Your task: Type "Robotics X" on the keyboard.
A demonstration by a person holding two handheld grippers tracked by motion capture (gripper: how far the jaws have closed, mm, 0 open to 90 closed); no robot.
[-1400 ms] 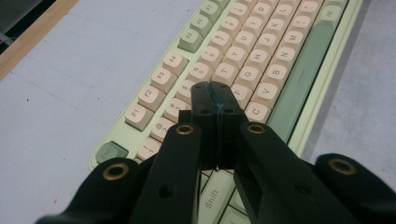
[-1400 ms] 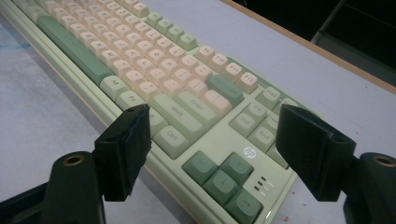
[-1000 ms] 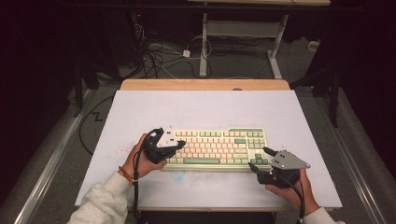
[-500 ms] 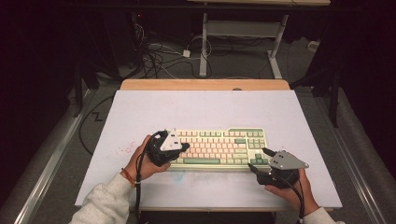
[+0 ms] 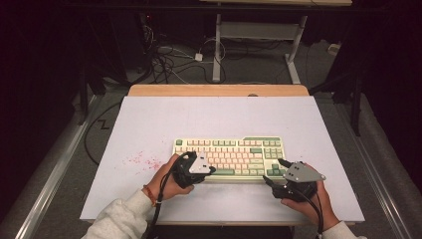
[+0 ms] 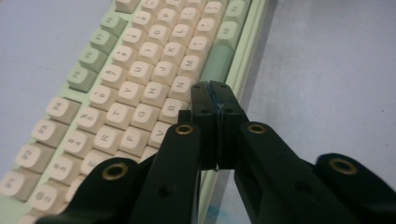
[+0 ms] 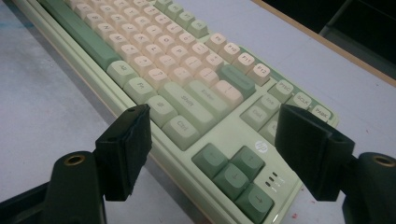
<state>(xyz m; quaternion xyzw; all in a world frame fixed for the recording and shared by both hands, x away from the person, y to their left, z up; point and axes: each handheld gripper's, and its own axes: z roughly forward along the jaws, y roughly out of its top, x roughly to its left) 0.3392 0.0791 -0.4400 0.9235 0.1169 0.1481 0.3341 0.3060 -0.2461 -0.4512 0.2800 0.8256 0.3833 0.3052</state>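
A keyboard [image 5: 234, 153] with cream and green keys lies on the white table top. My left gripper [image 5: 211, 170] is shut with nothing between its pads. Its tip hovers over the bottom letter row by the green space bar [image 6: 217, 64], close above the keys [image 6: 135, 93]; I cannot tell whether it touches them. My right gripper [image 5: 273, 172] is open at the keyboard's right front corner. In the right gripper view its jaws [image 7: 215, 140] stand wide on either side of the green arrow keys [image 7: 232, 172], gripping nothing. A hand holds each gripper.
Red speckles [image 5: 143, 160] mark the white table top [image 5: 199, 119] left of the keyboard. A wooden strip [image 5: 219, 90] runs along the far edge. Beyond it, cables [image 5: 169, 59] and a metal stand [image 5: 217, 45] are on the floor.
My left gripper has moved right and slightly down, from the keyboard's left end to over its front key rows. The right gripper has stayed still.
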